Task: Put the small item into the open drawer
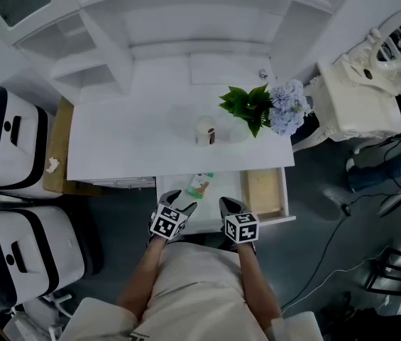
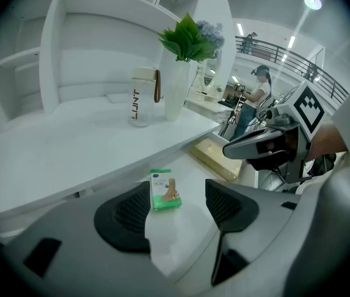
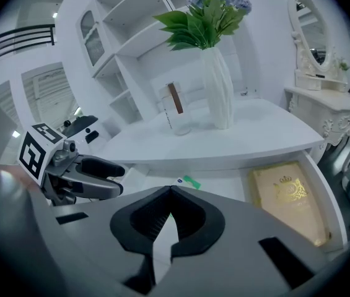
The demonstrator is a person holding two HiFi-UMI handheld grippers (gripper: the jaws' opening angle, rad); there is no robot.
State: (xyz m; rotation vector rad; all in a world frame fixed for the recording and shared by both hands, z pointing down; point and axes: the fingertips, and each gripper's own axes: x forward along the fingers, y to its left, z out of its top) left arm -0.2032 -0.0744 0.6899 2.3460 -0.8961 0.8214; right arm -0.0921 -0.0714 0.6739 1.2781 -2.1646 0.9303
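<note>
The little green packet (image 2: 165, 190) lies in the open drawer (image 1: 225, 185). The left hand-held gripper (image 2: 178, 204) is wide apart and empty. The right hand-held gripper (image 3: 168, 193) is closed.

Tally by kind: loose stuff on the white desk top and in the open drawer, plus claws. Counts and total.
clear tumbler with a brown strap: 1
white vase of green leaves and pale blue flowers: 1
small green-and-white packet: 1
flat tan box with gold print: 1
claw: 2 (left claw, right claw)
Total: 6
</note>
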